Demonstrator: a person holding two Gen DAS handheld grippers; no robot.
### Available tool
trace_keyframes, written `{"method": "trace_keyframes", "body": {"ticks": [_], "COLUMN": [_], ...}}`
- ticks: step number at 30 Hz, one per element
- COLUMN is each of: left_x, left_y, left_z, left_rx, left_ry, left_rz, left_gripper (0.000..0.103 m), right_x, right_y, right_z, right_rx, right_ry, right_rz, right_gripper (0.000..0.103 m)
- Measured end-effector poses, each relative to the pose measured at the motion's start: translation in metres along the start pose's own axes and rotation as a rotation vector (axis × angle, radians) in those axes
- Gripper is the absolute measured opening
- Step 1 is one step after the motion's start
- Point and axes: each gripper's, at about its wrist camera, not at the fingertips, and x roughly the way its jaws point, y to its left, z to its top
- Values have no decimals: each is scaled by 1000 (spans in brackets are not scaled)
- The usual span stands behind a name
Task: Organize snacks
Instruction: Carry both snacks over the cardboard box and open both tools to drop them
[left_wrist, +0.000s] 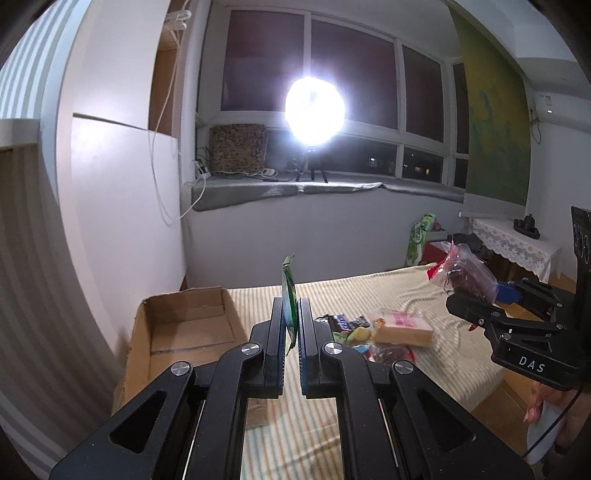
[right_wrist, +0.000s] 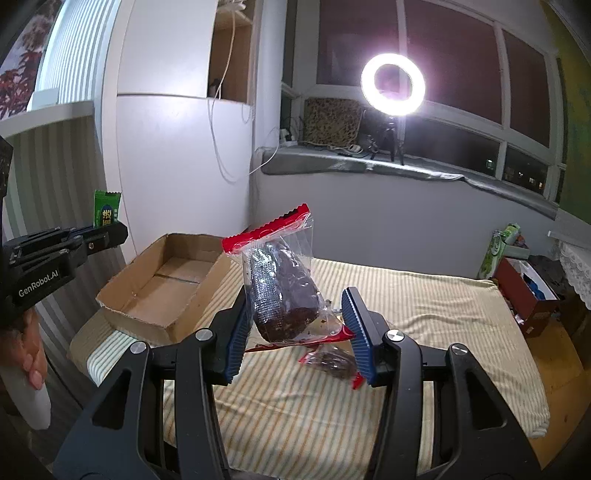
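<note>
Standing on end, a thin green packet is pinched flat between the left tongs, its long axis upright. Right of it, the right tongs, angled slightly downward, clasp a clear-wrapped brown cake, red seal uppermost, above the striped bed.

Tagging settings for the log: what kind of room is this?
Probably a bedroom at home, at night: a striped bedspread over what looks like a bed, a wide dark window, a lace-covered side table.
</note>
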Motion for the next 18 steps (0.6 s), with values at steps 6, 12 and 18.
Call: {"method": "trace_keyframes", "body": {"ticks": [6, 12, 18], "left_x": [3, -2, -5], "left_y": [27, 63, 92], "left_z": [-8, -18, -23], "left_rx": [-33, -70, -97], "left_ry": [12, 29, 48], "left_rz": [39, 113, 182], "left_gripper": [4, 4, 4], "right_x": [27, 58, 81], "right_y": [33, 78, 112], "right_z": [6, 14, 19], "right_rx": [-48, -101, -134], "right_ry": [30, 47, 55], "right_rz": [58, 158, 233], "right_gripper": [51, 51, 51]}}
